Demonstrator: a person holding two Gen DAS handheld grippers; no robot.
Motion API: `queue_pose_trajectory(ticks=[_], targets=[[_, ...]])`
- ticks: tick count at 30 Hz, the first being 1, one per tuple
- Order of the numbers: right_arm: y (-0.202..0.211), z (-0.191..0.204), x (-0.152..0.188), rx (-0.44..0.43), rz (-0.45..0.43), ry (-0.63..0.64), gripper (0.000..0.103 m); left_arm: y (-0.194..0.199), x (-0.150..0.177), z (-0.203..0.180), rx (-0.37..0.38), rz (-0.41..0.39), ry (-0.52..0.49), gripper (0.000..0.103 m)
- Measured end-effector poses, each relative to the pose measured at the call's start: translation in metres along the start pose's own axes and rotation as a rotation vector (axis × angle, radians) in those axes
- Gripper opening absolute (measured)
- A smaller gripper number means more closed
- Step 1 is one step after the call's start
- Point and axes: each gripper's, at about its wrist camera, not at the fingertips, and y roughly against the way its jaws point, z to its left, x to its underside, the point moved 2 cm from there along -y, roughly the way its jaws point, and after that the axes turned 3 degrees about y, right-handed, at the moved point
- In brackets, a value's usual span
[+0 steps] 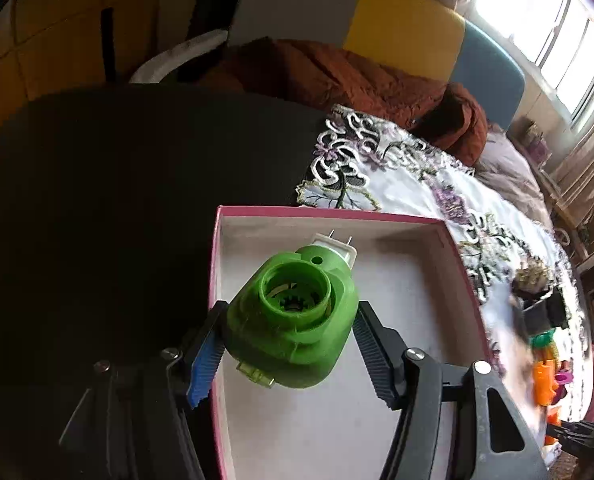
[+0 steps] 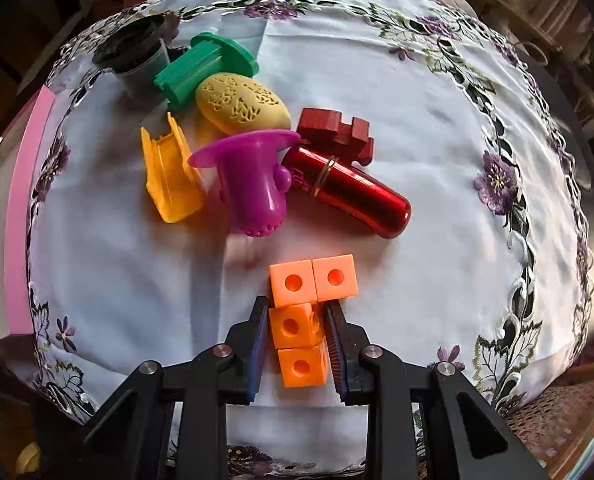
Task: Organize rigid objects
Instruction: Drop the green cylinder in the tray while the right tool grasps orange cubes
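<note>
In the left wrist view my left gripper (image 1: 287, 334) is shut on a green plug-in device (image 1: 293, 316) with a white two-pin plug, held over the white floor of a pink-rimmed box (image 1: 337, 213). In the right wrist view my right gripper (image 2: 297, 312) is shut on an L-shaped piece of joined orange cubes (image 2: 301, 332), just above the white embroidered cloth (image 2: 417, 160). Beyond it lie a purple flanged piece (image 2: 253, 184), a red metal cylinder (image 2: 349, 188), a dark red block (image 2: 337, 130), a yellow clip (image 2: 169, 176), a yellow patterned oval (image 2: 241, 104), a green spool (image 2: 205, 68) and a black cup (image 2: 137, 60).
The pink box edge (image 2: 29, 208) shows at the left of the right wrist view. In the left wrist view a black tabletop (image 1: 137, 184) lies left of the box, with a rust-coloured blanket (image 1: 337, 76) and a bright window (image 1: 557, 28) behind.
</note>
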Motion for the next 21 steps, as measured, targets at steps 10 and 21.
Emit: queue_pose_trajectory(ticks=[10,21], targets=[[0.003,0.000,0.000,0.000,-0.004,0.007,0.029,0.038,0.019,-0.007,-0.048,-0.049,-0.062,0.060],[0.010,0.010,0.004,0.030,-0.039,0.028,0.029,0.111,0.085,-0.022,-0.040,-0.165,-0.068,0.060]])
